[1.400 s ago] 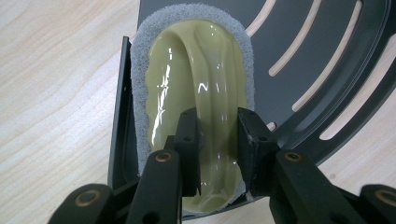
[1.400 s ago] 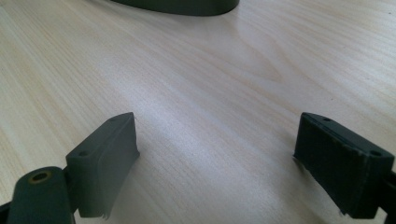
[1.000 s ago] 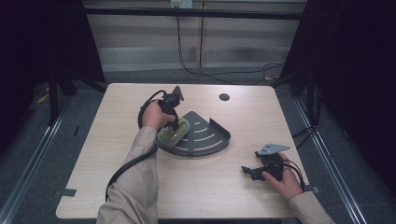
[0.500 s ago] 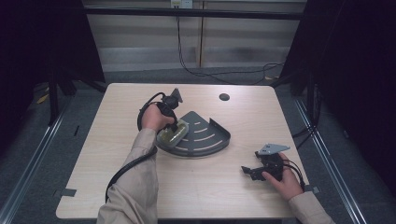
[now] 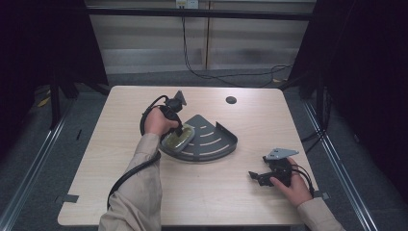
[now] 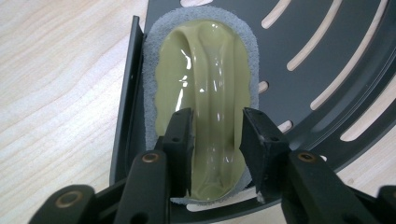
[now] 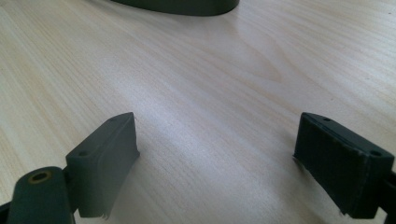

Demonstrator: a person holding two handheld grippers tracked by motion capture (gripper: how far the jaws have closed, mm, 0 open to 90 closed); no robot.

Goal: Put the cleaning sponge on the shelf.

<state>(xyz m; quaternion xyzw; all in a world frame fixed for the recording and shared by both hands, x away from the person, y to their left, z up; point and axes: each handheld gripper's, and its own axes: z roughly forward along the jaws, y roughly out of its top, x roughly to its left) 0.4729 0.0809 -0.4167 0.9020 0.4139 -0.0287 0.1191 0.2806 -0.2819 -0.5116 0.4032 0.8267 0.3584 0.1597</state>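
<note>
Scrubbing pad (image 6: 205, 93): olive-green glossy plastic top with a raised central grip ridge, grey felt-like base; lies flat in the dark slotted corner tray (image 6: 327, 60), against its straight left wall.

Left gripper (image 6: 217, 140): pointed down over the pad's near end, jaws either side of the ridge. They have just been opening and now stand slightly apart, pads close beside the ridge; whether they touch it cannot be told.

Tray (image 5: 216, 144): quarter-round, at the middle of the light wooden table (image 5: 120, 192).

Right gripper (image 7: 219, 163): jaws wide apart, nothing between them, low over bare tabletop near the front right, well apart from the tray.
</note>
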